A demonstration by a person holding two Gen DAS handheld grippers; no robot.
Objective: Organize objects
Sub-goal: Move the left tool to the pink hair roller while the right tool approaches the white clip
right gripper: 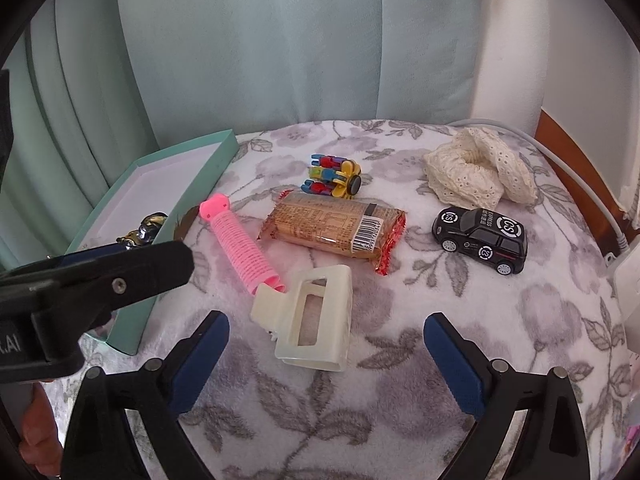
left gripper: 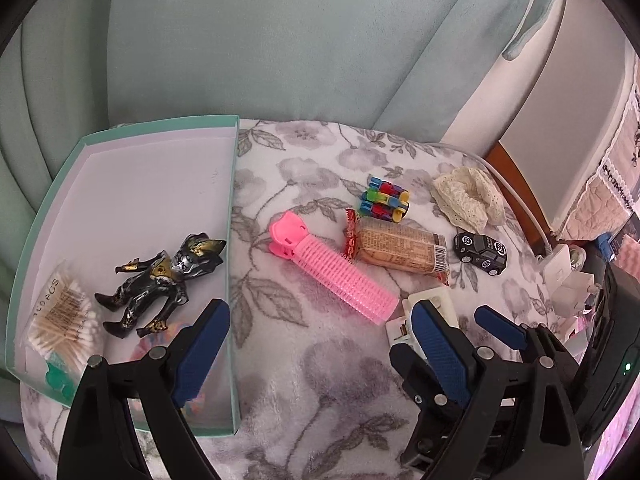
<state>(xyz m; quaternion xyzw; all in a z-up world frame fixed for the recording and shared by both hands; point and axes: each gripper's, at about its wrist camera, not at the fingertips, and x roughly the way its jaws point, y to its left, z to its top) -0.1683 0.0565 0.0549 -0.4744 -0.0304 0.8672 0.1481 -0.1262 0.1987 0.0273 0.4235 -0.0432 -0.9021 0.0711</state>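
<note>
With my right gripper (right gripper: 326,354) gaping wide just short of the cream hair claw (right gripper: 312,314), I'd straddle its body squarely before closing.

Toy car (right gripper: 480,238): "CS", "EXPRESS"; swab pack (left gripper: 62,320): "PCS".

box (left gripper: 236,240) at left edge of blanket (right gripper: 360,400), holding figure (left gripper: 160,280) and cotton swab pack (left gripper: 60,320). Right of box: hair roller (right gripper: 244,248), then snack pack (right gripper: 336,228), then toy car (right gripper: 480,240). Block toy (right gripper: 332,178) behind snack, lace scrunchie (right gripper: 476,172) behind car, claw clip (right gripper: 316,316) nearest
</note>
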